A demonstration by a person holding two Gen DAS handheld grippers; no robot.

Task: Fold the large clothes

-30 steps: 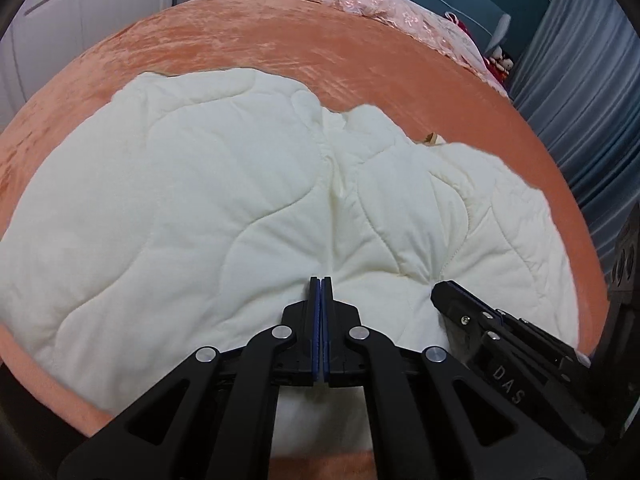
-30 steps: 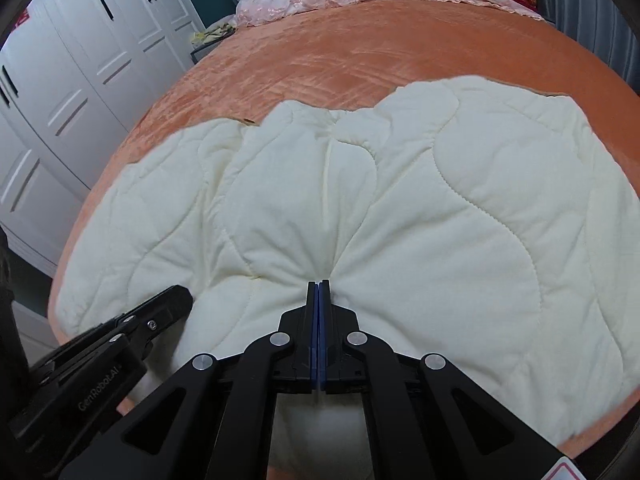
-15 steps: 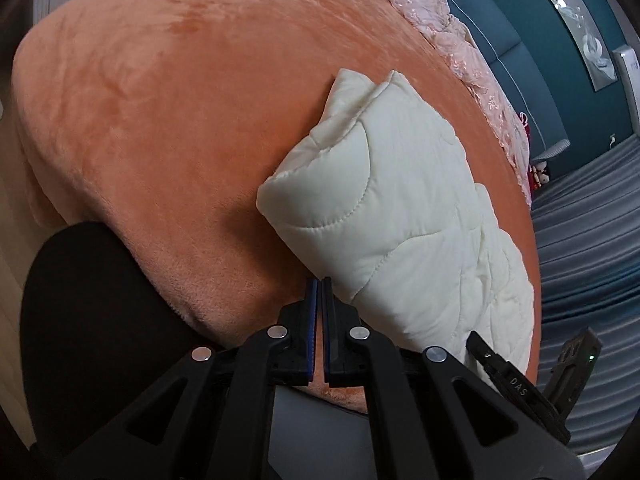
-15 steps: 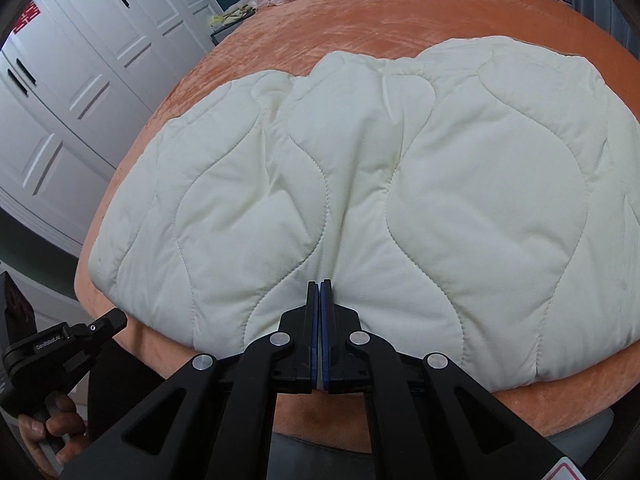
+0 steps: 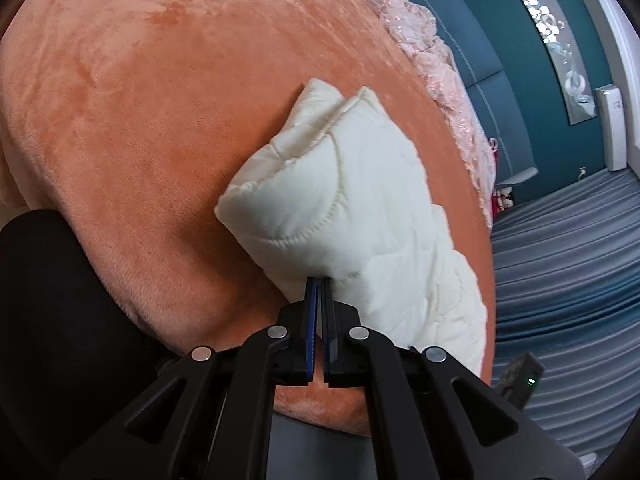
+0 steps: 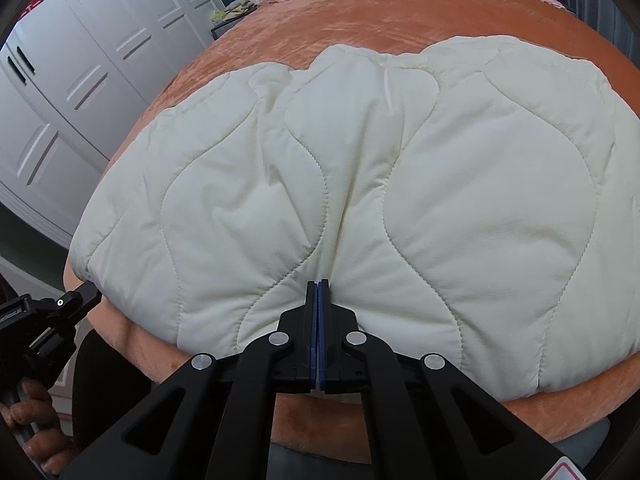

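A cream quilted padded garment (image 6: 400, 184) lies folded on the orange bed cover (image 6: 400, 20). In the left wrist view it shows end-on as a thick bundle (image 5: 352, 200). My left gripper (image 5: 319, 284) is nearly shut, its tips at the bundle's near left corner; a thin gap shows between the pads and I cannot tell whether fabric is pinched. It also shows at the garment's left corner in the right wrist view (image 6: 86, 294). My right gripper (image 6: 319, 286) is shut at the garment's near edge, at a crease in the fabric.
The orange bed cover (image 5: 140, 120) spreads wide to the left of the bundle. A pink lace blanket (image 5: 448, 92) lies at the head of the bed. White wardrobes (image 6: 80, 72) stand on the left. Grey curtains (image 5: 568, 264) hang on the right.
One second ago both grippers were close together at the garment's near edge. The left gripper has since swung out to the garment's left corner and looks along it; the right gripper has pulled back slightly.
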